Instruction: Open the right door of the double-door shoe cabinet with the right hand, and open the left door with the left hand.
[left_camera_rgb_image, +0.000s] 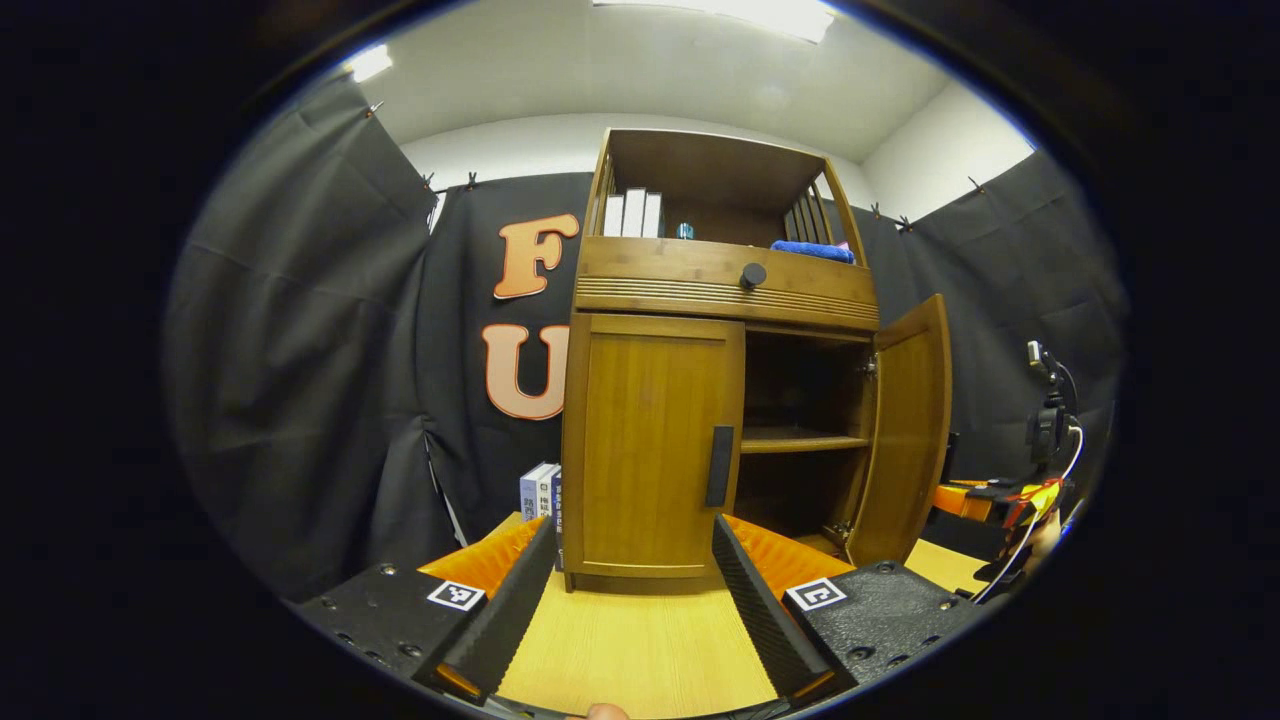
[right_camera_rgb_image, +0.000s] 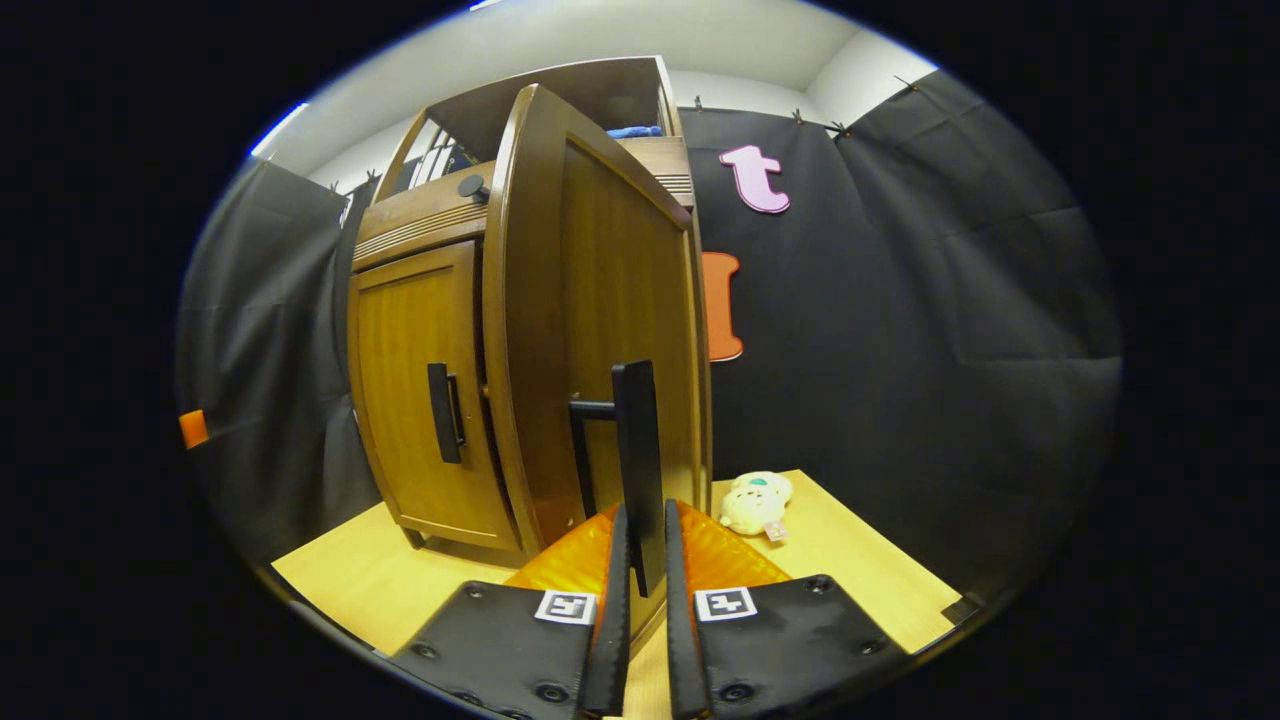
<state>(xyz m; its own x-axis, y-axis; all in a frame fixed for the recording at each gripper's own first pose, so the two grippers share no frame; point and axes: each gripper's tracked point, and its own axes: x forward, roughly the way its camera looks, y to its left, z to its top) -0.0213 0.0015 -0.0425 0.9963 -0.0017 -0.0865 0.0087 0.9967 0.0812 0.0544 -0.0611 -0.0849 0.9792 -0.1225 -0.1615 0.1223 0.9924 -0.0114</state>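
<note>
Both tongs (left_camera_rgb_image: 630, 590) (right_camera_rgb_image: 640, 590) carry screwed black plates with square markers.

Left gripper view faces cabinet (left_camera_rgb_image: 700, 400) front; right gripper view close, alongside.

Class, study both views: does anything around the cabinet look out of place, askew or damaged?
Nothing looks damaged or spilled. A small plush toy lies on the table beside the cabinet, an odd thing there. The right door stands open; the left door is shut.

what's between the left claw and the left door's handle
Nothing visible. The left claw is open over bare tabletop, and the closed left door with its handle lies straight ahead.
</note>
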